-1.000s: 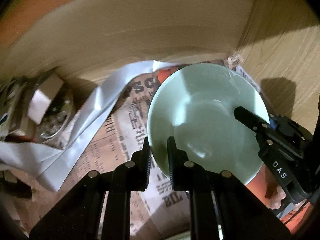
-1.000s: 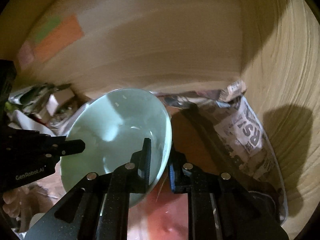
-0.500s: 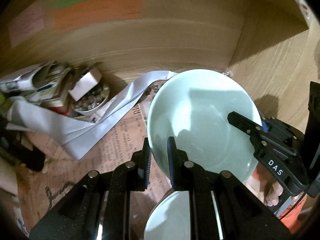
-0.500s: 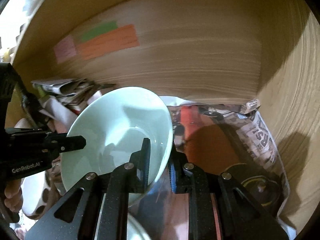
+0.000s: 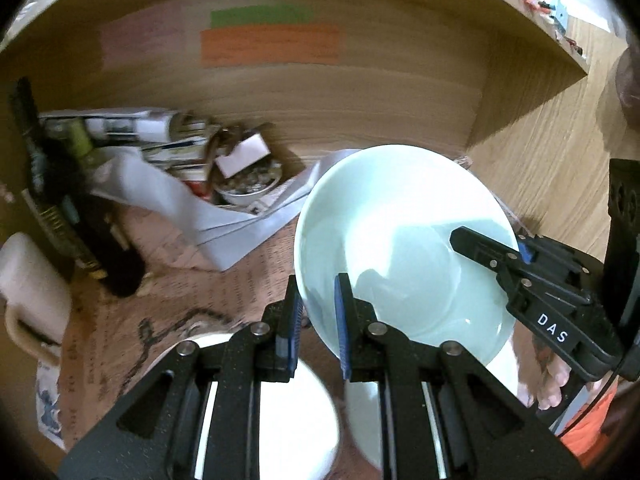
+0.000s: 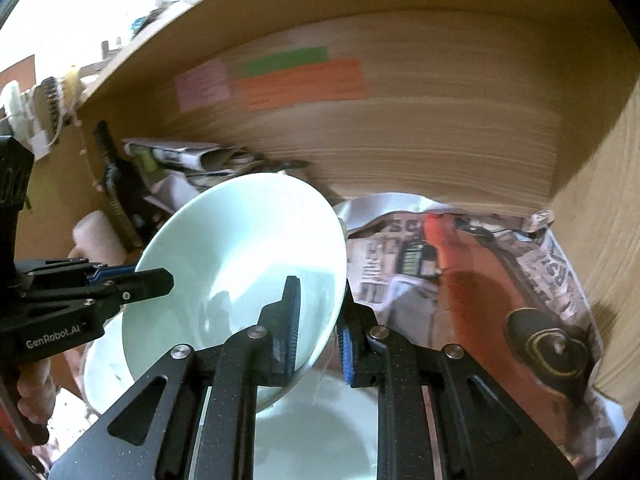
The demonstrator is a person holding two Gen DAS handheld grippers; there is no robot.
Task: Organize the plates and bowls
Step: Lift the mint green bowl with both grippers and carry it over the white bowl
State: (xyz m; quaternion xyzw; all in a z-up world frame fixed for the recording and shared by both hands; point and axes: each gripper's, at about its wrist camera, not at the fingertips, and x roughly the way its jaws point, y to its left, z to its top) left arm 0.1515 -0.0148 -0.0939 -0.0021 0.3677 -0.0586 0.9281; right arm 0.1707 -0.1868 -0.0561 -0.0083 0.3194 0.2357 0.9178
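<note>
A pale green bowl (image 5: pixel 404 240) hangs in the air inside a wooden cupboard, held from both sides. My left gripper (image 5: pixel 318 308) is shut on its left rim. My right gripper (image 6: pixel 318 312) is shut on the right rim of the same bowl (image 6: pixel 240 256). In the left wrist view the right gripper (image 5: pixel 516 260) reaches over the bowl's right edge; in the right wrist view the left gripper (image 6: pixel 132 280) pinches the opposite edge. Below the held bowl lie more pale dishes (image 5: pixel 280 412) (image 6: pixel 320 432), partly hidden by the fingers.
Newspaper (image 6: pixel 480 264) lines the shelf floor. At the back left stand folded papers (image 5: pixel 128 128), a small dish of bits (image 5: pixel 250 184), a dark bottle (image 5: pixel 80 216) and a cream mug (image 5: pixel 28 280). A black round object (image 6: pixel 548 348) lies at the right. Cupboard walls (image 5: pixel 540 152) close in.
Both grippers have drawn back and up with the bowl between them. More of the shelf now shows, including the bottle, mug and pale dishes underneath.
</note>
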